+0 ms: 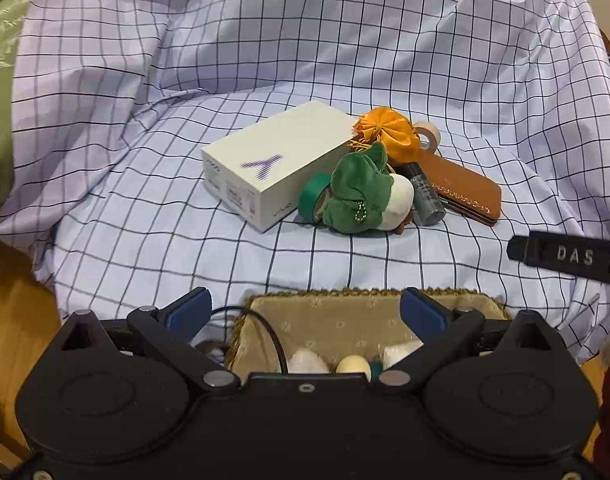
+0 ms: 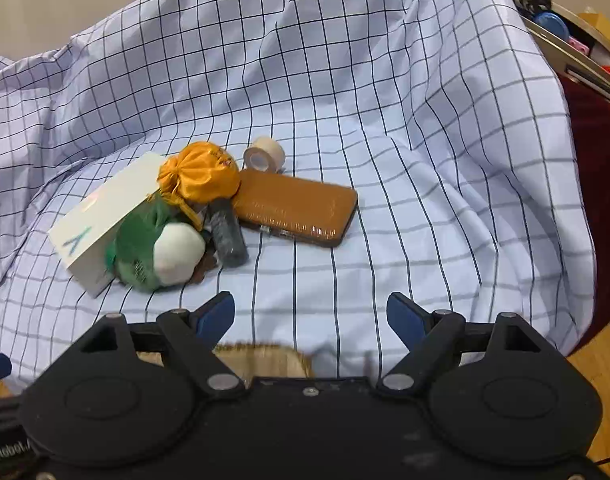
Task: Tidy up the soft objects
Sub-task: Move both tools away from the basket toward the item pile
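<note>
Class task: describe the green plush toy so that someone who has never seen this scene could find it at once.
On the checked cloth, a small pile leans against a white box. The plush toy sits at the pile's front, between a green tape roll and a grey bottle. It alone is fuzzy, green with a white end.

Pale lilac cloth (image 1: 345, 40) with dark grid checks, white box (image 1: 265, 160) with purple Y mark at centre, green and white plush (image 1: 361, 196), orange satin pouch (image 1: 385, 132), tan leather case (image 2: 297, 208), beige tape roll (image 2: 264, 153), green tape roll (image 1: 311, 198), grey bottle (image 2: 227, 232), beige patterned basket (image 1: 345, 320) at bottom, blue gripper pads (image 2: 213, 316).
</note>
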Tool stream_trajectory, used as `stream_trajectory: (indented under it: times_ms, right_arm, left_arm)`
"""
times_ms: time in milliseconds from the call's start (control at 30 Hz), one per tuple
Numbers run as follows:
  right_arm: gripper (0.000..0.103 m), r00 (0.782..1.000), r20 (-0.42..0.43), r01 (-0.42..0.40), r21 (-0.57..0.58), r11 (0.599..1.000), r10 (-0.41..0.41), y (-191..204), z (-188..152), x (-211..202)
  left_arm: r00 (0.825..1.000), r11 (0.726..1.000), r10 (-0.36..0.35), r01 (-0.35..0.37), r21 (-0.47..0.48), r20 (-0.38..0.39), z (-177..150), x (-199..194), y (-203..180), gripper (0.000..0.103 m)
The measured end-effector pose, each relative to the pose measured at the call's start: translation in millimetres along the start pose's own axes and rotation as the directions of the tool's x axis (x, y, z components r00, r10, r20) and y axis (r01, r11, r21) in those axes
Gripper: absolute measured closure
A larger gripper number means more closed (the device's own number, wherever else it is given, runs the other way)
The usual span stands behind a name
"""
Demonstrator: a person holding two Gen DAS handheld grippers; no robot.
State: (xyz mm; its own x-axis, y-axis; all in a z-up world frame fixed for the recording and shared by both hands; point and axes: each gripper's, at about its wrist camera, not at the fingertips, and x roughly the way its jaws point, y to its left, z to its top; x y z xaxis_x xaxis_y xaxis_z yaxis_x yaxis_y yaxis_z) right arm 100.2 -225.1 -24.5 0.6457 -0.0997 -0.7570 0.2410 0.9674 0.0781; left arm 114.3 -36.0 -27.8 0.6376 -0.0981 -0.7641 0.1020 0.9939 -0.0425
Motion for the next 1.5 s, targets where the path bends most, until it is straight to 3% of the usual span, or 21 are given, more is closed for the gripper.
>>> stream_trajectory:
  times_ms: [367,733,967,1133,1233,1500]
  right_arm:
    - [0.020,0.999,-0.033,-0.011,-0.069,0.998,0.009,26.3,28.7,53.3]
    - [0.020,0.996,-0.088,-0.009,-0.124,0.992,-0.002,42.6,33.2,90.3]
    - [0.020,0.992,-0.096,0.070,-0.111,0.991,-0.081,30.7,32.5,101.7]
    - [0.020,0.985,-0.099,0.141,-0.010,0.990,-0.142,9.3,34.0,100.2]
    - [0.020,0.990,-0.088,0.109,0.017,0.994,-0.107,8.8,34.3,92.6]
    - [0.020,0.996,-0.076,0.048,-0.096,0.994,-0.055,41.2,33.2,96.6]
  left_arm:
    - [0.999,1.000,-0.004,0.003,-0.006,-0.053,17.6,37.2,2.2,0.006]
    - [0.996,0.998,-0.012,0.007,-0.056,-0.093,25.6,55.3,12.7,0.006]
    - [0.993,0.997,-0.028,0.021,-0.068,-0.114,27.6,63.9,14.6,0.006]
    - [0.992,0.997,-0.039,0.029,-0.078,-0.124,27.0,67.2,15.2,0.006]
    - [0.991,0.996,-0.041,0.031,-0.079,-0.127,26.3,67.9,14.8,0.006]
    - [0.991,0.995,-0.043,0.031,-0.097,-0.125,26.3,66.8,18.4,0.006]
